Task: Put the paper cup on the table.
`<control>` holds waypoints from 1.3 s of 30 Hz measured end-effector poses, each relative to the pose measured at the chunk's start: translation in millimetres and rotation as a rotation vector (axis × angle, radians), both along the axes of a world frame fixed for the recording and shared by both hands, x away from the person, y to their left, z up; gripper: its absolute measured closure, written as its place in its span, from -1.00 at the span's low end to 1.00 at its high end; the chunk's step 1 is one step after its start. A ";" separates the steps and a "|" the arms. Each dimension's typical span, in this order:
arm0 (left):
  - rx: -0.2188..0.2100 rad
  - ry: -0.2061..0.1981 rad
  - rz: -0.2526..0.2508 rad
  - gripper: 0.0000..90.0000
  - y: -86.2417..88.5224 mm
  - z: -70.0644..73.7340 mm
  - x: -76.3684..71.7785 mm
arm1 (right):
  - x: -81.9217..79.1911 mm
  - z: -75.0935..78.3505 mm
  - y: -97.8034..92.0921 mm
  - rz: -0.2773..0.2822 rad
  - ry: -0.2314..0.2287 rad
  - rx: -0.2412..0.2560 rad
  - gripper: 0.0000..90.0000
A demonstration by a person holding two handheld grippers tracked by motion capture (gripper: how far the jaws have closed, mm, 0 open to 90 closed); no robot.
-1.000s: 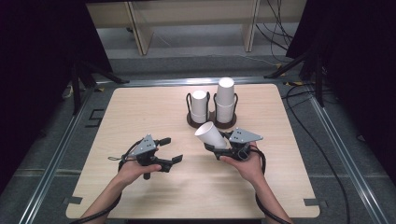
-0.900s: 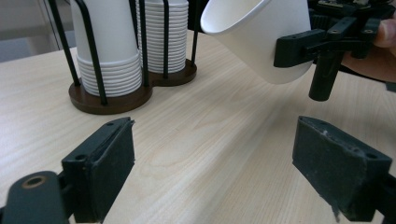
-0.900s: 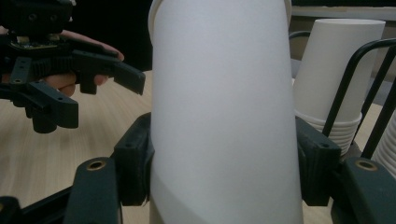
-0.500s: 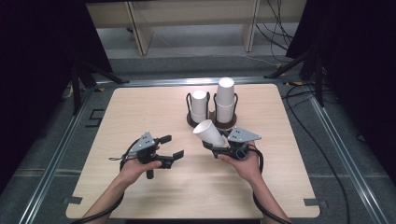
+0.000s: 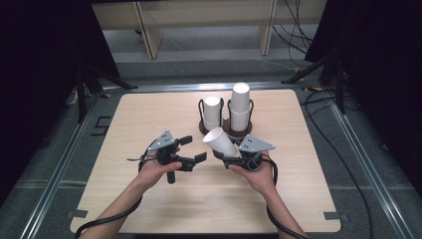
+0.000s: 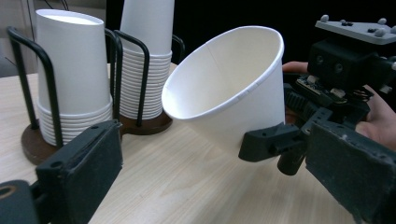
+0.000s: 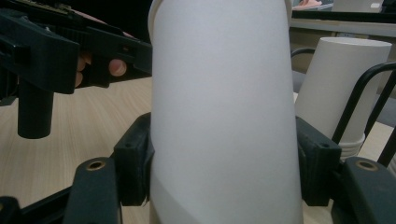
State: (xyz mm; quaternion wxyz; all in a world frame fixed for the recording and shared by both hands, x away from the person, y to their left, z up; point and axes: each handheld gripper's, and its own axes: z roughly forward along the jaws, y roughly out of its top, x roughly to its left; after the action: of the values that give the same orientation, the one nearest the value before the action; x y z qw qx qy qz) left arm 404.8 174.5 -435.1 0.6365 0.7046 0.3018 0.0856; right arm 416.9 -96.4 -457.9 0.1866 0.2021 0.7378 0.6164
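Note:
My right gripper [image 5: 226, 155] is shut on a white paper cup [image 5: 220, 141], which tilts with its mouth up and to the left. In the right gripper view the cup [image 7: 224, 107] stands between the two jaws, gripped low on its wall. My left gripper [image 5: 193, 149] is open just left of the cup and points at it. In the left gripper view the cup's open mouth [image 6: 229, 88] faces the camera between and beyond the open jaws, and the right gripper [image 6: 345, 65] holds it from behind.
Two black wire holders on round bases stand behind the grippers. One holds a short cup stack [image 5: 212, 112], the other a taller stack [image 5: 240, 107]. The same stacks [image 6: 70, 79] [image 6: 149, 70] appear close by on the left. The wooden table [image 5: 149, 114] has bare room all around.
My left gripper has edged forward and right, nearer the cup. The right gripper has shifted slightly left with the cup still in it.

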 end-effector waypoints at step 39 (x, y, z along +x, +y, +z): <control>-0.036 0.115 -0.091 -0.85 -33.2 -2.9 25.0 | -7.4 0.0 14.7 0.037 -0.019 -0.031 -0.23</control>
State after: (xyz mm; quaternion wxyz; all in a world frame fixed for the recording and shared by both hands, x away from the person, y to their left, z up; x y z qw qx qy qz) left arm 429.8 141.3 -438.1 0.6340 0.7097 0.3068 0.0106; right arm 409.5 -81.7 -457.9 0.1855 0.1797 0.7490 0.6102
